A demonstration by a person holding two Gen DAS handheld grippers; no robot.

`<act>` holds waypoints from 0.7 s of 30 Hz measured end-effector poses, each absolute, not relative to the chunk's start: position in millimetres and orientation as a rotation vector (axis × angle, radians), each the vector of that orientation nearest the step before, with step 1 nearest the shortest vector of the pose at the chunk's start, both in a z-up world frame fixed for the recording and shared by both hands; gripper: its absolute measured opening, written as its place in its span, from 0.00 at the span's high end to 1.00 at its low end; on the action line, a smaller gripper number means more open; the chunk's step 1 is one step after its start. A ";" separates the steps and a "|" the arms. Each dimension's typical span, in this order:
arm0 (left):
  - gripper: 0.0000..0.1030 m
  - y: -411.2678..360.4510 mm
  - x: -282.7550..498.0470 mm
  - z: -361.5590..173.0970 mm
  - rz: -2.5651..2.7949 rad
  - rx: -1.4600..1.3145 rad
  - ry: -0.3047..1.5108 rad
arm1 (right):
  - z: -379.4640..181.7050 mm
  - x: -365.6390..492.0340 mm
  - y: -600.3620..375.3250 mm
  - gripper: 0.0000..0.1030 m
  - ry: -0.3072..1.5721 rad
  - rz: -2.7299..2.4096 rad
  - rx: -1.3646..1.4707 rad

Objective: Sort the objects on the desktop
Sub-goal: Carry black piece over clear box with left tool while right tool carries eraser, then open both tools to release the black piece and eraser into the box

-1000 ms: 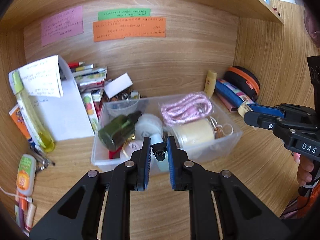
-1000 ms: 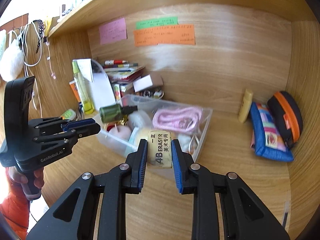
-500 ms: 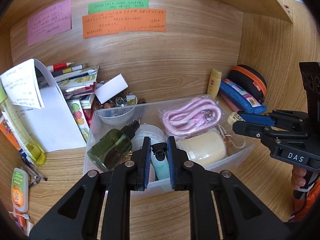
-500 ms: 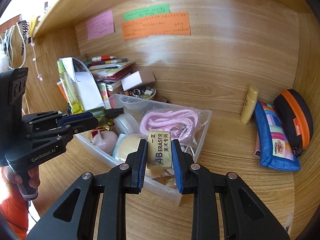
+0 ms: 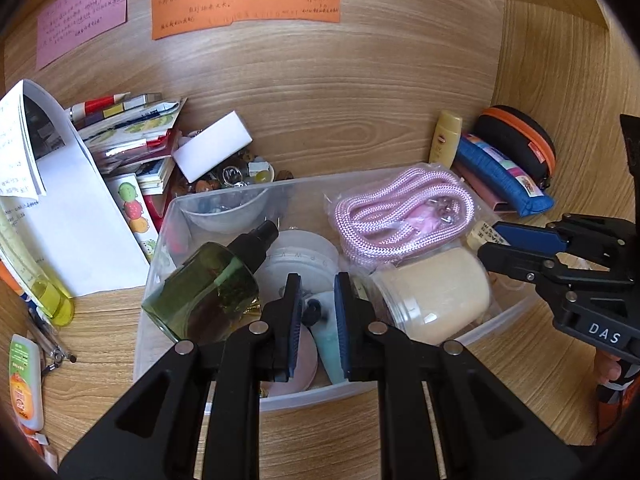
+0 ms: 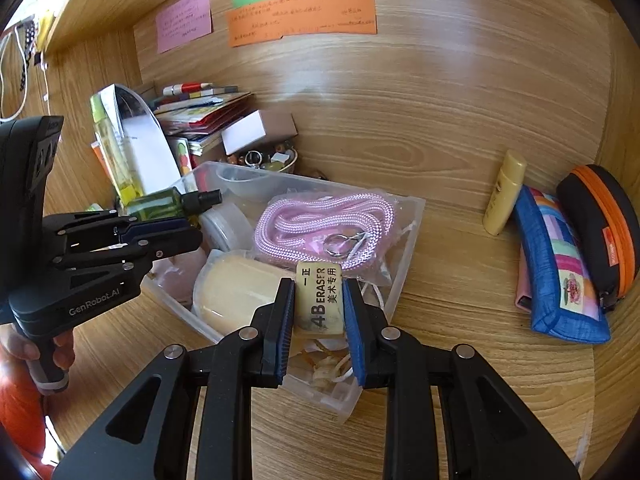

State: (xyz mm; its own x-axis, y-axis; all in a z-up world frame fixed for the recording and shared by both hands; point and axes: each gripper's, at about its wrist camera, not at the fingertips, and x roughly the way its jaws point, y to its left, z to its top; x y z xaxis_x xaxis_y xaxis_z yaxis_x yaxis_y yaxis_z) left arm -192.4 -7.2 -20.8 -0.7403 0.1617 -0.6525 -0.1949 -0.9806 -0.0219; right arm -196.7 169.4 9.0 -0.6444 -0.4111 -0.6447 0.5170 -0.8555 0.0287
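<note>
A clear plastic bin (image 5: 224, 390) (image 6: 408, 236) on the wooden desk holds a green spray bottle (image 5: 208, 284), a pink coiled rope (image 5: 400, 212) (image 6: 324, 224), a cream jar (image 5: 436, 292) (image 6: 236, 292) and a round white tub (image 5: 296, 256). My left gripper (image 5: 317, 312) hovers over the bin's front, jaws narrowly apart around a small teal tube with a black cap (image 5: 324, 336). My right gripper (image 6: 319, 304) is shut on a beige 4B eraser (image 6: 322, 300) above the bin's right end; it also shows in the left wrist view (image 5: 488, 240).
Books, pens and a white box (image 5: 212, 152) pile up at back left beside a small dish of trinkets (image 6: 268, 162). A yellow bottle (image 6: 502, 196), blue pencil pouch (image 6: 560, 268) and black-orange case (image 6: 600, 232) lie at right. Sticky notes (image 6: 300, 14) hang on the back wall.
Both grippers have moved forward and lower over the bin, each keeping its object. The right gripper now holds the eraser above the bin's right end.
</note>
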 end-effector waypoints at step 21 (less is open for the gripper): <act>0.50 -3.8 -155.5 8.9 2.824 -0.932 0.115 | 34.3 -170.8 175.4 0.57 0.221 -2.511 0.814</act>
State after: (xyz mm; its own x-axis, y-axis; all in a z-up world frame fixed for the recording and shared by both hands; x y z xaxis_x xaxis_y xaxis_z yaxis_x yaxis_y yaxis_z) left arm -155.5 -3.8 8.9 -0.7914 0.1327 -0.5967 -0.1807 -0.9833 0.0210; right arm -170.8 175.4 34.3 -0.7035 -0.3999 -0.5875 0.4962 -0.8682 -0.0032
